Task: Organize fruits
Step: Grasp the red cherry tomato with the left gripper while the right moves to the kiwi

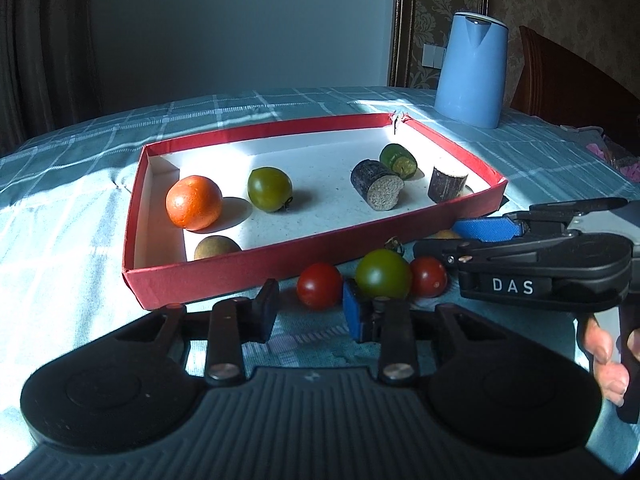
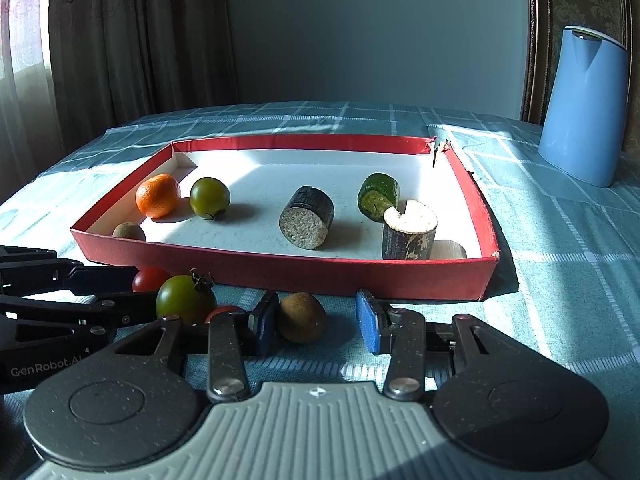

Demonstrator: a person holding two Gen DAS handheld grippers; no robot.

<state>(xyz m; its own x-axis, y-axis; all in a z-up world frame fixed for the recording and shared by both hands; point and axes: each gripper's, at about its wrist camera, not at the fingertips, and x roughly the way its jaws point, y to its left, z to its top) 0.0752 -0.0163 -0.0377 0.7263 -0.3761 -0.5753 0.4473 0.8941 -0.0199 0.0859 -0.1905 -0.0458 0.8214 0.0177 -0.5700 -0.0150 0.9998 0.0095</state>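
My left fingers (image 1: 354,318) stand narrowly apart around a red tomato (image 1: 320,286); cloth shows on its left side, so no pinch is confirmed. My right fingers (image 2: 368,322) are spread about a brown fruit (image 2: 302,318), which lies close to the left finger with a clear gap on the right. A loose green tomato (image 1: 383,274) and a second red tomato (image 1: 428,276) lie between the two tools on the surface (image 2: 560,240). Just beyond them, the red tray (image 2: 280,270) holds an orange (image 2: 157,195), a boxed green tomato (image 2: 209,198), a small brown fruit (image 2: 129,232) and three cut stem pieces (image 2: 308,218).
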